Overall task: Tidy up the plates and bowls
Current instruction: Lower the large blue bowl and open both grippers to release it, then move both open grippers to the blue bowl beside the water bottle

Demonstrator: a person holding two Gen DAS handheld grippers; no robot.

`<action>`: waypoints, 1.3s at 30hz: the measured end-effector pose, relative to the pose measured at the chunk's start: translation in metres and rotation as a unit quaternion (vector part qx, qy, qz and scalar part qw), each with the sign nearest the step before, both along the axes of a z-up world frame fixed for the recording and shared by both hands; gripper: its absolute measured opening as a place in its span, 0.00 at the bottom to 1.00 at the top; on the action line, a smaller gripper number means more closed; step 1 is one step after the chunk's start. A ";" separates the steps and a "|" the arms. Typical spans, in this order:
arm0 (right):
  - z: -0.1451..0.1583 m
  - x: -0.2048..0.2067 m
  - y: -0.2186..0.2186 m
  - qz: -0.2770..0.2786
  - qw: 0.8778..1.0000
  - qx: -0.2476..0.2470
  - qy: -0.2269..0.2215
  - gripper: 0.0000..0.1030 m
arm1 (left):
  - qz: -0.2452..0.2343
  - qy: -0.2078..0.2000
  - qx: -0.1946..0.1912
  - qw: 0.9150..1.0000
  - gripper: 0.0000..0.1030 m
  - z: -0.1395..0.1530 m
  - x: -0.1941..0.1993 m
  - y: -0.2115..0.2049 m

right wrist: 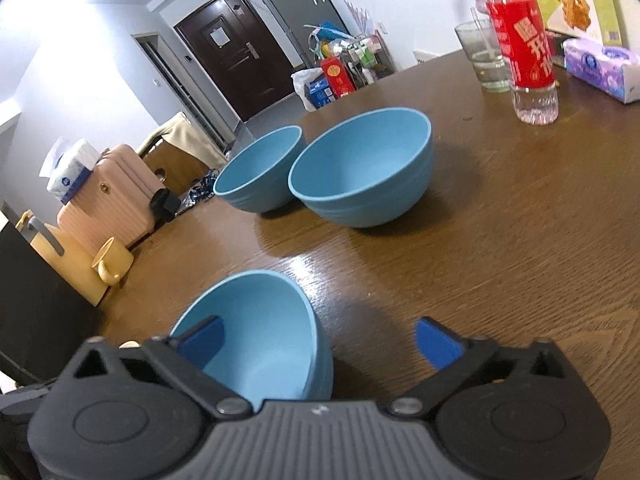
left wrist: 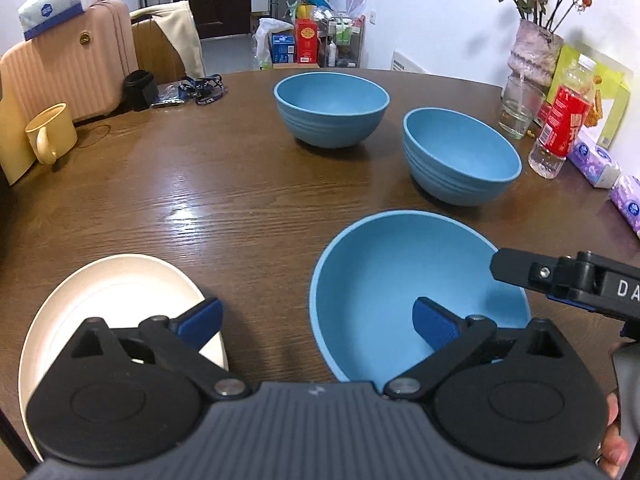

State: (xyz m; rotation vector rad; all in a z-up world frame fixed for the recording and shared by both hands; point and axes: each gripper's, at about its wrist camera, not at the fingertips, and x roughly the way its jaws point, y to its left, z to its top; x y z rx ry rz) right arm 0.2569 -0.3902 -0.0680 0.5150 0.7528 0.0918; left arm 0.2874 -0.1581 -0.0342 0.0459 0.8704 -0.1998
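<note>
Home dining room — wooden table (left wrist: 200,200), suitcase (left wrist: 80,72), front door (right wrist: 240,52)

Three bowls (left wrist: 331,110) (left wrist: 460,156) (left wrist: 400,292) are plain blue, the plate (left wrist: 100,300) is cream, the table (left wrist: 200,200) is brown (wood grain), the mug (left wrist: 50,132) is yellow.

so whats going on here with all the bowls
A person is tidying dishes on a wooden table with a handheld gripper in each hand. Both the left gripper and the right gripper are wide open and hold nothing. The nearest blue bowl sits just ahead of them, with a cream plate to its left. Two more blue bowls stand apart farther back, not yet stacked.
</note>
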 end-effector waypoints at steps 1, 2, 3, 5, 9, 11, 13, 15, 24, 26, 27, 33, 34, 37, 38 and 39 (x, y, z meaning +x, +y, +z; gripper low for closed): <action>0.002 0.000 -0.001 0.000 1.000 -0.002 -0.002 1.00 | 0.001 -0.001 0.000 1.000 1.00 0.001 0.000 0.001; 0.003 -0.001 -0.001 -0.001 1.000 -0.002 -0.004 1.00 | 0.002 -0.002 0.001 1.000 1.00 0.002 0.001 0.002; 0.005 -0.001 -0.002 -0.002 1.000 -0.004 -0.006 1.00 | 0.003 -0.004 0.001 1.000 1.00 0.003 0.001 0.002; 0.007 0.000 -0.004 -0.004 1.000 -0.005 -0.009 1.00 | 0.006 -0.007 0.001 1.000 1.00 0.006 0.001 0.004; 0.012 0.000 -0.009 -0.008 1.000 -0.012 -0.013 1.00 | 0.009 -0.013 0.002 1.000 1.00 0.016 0.004 0.003; 0.015 0.001 -0.011 -0.011 1.000 -0.017 -0.015 1.00 | 0.009 -0.018 0.003 1.000 1.00 0.023 0.006 0.002; 0.020 0.002 -0.015 -0.014 0.999 -0.022 -0.018 1.00 | 0.006 -0.026 0.003 1.000 1.00 0.031 0.008 -0.001; 0.025 0.005 -0.018 -0.017 0.999 -0.030 -0.021 1.00 | 0.003 -0.032 0.003 0.999 1.00 0.037 0.010 -0.005; 0.044 0.019 -0.038 -0.030 0.998 -0.046 -0.030 1.00 | -0.007 -0.044 -0.002 0.999 1.00 0.057 0.028 -0.027; 0.045 0.024 -0.041 -0.030 0.998 -0.045 -0.032 1.00 | -0.007 -0.043 -0.002 0.999 1.00 0.058 0.033 -0.033; 0.045 0.026 -0.043 -0.030 0.998 -0.044 -0.033 1.00 | -0.008 -0.043 -0.003 0.999 1.00 0.059 0.036 -0.036; 0.042 0.049 -0.054 -0.034 0.998 -0.048 -0.015 1.00 | -0.010 -0.035 0.000 0.999 1.00 0.058 0.057 -0.053; 0.042 0.053 -0.056 -0.035 0.998 -0.049 -0.014 1.00 | -0.010 -0.033 -0.001 0.999 1.00 0.059 0.061 -0.057; 0.042 0.063 -0.062 -0.036 0.998 -0.047 -0.016 1.00 | -0.009 -0.032 -0.002 0.999 1.00 0.061 0.072 -0.064; 0.042 0.066 -0.064 -0.037 0.998 -0.047 -0.017 1.00 | -0.008 -0.032 -0.001 0.999 1.00 0.062 0.076 -0.067; 0.042 0.069 -0.066 -0.039 0.998 -0.048 -0.018 1.00 | -0.008 -0.032 0.000 0.999 1.00 0.064 0.081 -0.071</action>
